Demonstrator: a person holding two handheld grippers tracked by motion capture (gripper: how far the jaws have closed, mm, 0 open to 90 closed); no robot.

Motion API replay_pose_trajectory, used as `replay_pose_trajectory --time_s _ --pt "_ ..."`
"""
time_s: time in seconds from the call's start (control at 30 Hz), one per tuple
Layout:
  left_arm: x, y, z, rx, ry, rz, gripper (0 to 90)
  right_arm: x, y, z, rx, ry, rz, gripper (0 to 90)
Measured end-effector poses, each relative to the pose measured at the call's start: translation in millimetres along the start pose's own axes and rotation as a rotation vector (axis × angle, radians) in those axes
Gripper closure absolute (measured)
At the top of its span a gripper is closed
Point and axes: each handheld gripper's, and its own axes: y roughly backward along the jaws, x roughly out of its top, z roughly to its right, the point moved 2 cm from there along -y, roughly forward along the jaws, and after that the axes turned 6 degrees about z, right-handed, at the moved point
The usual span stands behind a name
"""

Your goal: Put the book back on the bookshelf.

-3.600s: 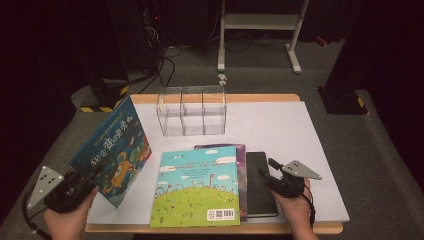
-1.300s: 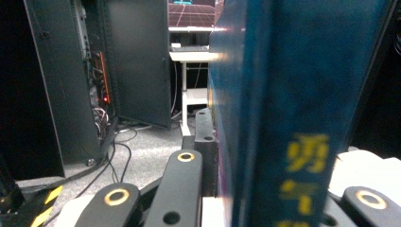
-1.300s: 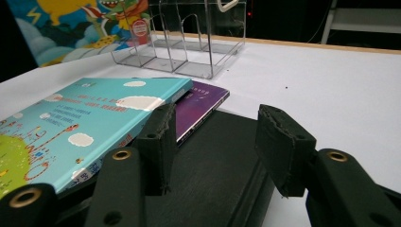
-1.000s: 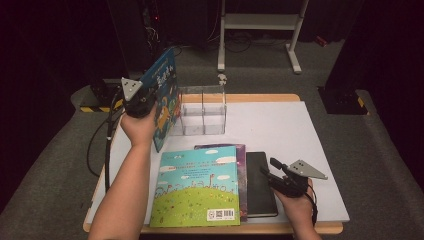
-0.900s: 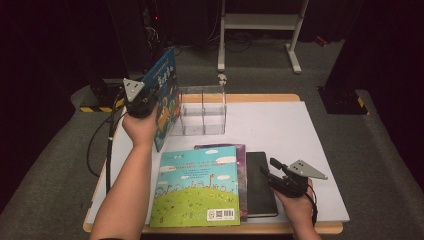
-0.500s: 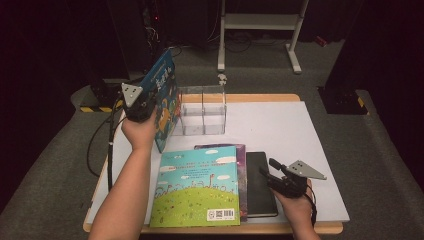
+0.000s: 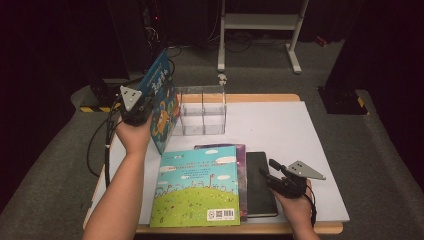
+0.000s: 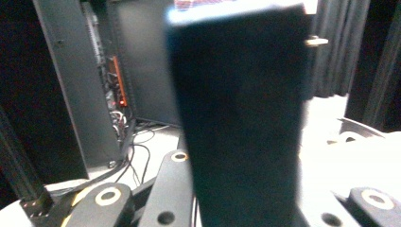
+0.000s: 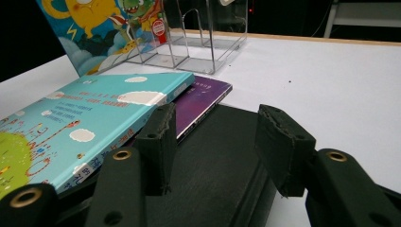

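Note:
My left gripper (image 7: 146, 108) is shut on a blue cartoon picture book (image 7: 161, 100), held upright and tilted at the table's back left, just left of a clear divided organizer (image 7: 202, 110). In the left gripper view the book's dark edge (image 8: 241, 118) stands between the jaws. My right gripper (image 7: 272, 172) rests open at the front right, its jaws apart over a black book (image 7: 260, 185) with nothing gripped. The right gripper view shows the same open jaws (image 9: 215, 142) above the black book (image 9: 213, 189), with the blue book (image 9: 104, 28) farther off.
A cyan and green picture book (image 7: 197, 187) lies flat at the front centre, partly on a purple book (image 7: 242, 165). The white table top (image 7: 280, 125) is bare on the right. A metal stand (image 7: 260, 25) and dark equipment stand behind the table.
The left hand has carried the blue book from the table's front left up to the back left beside the organizer. Over the last second it barely shifted. The right gripper stayed put.

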Motion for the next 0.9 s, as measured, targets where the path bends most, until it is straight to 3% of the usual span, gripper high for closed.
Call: replay_pose_trajectory --time_s 0.17,0.47,0.9 --pt "-1.9 0.2 -1.2 0.039 -0.010 0.006 79.4 -0.3 -0.2 0.2 -0.001 0.000 -0.001 48.6" --pt "-4.0 1.4 7.3 0.068 -0.052 0.031 79.4 -0.1 0.3 0.5 0.001 -0.001 0.002 48.8" --pt "-6.7 -3.9 8.8 0.094 -0.040 0.064 79.4 0.2 0.7 0.2 0.009 -0.007 0.006 48.8"
